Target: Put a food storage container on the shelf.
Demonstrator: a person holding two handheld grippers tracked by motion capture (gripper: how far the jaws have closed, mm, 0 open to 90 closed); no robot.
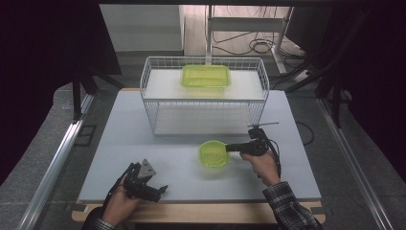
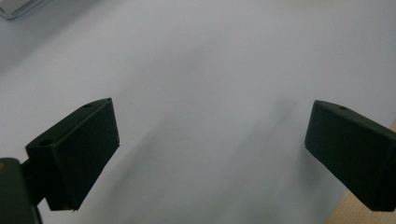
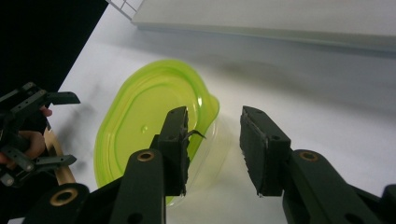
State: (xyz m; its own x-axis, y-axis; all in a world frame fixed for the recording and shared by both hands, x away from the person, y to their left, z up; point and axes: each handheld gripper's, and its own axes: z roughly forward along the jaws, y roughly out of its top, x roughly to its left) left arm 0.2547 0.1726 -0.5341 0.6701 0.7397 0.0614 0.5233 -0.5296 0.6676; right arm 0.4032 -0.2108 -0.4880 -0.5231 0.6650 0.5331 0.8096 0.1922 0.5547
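Translucent green plastic bowl (image 3: 140,126), glossy, oval-rimmed, at right gripper (image 3: 215,149).

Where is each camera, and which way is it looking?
High view: above the person's side, looking forward and down at the table; both forearms show.
Left gripper view: on the left hand-held gripper, looking past open jaws at bare tabletop.
Right gripper view: on the right hand-held gripper, facing the green bowl.
Shared: high and right views show the bowl and left hand-held gripper.
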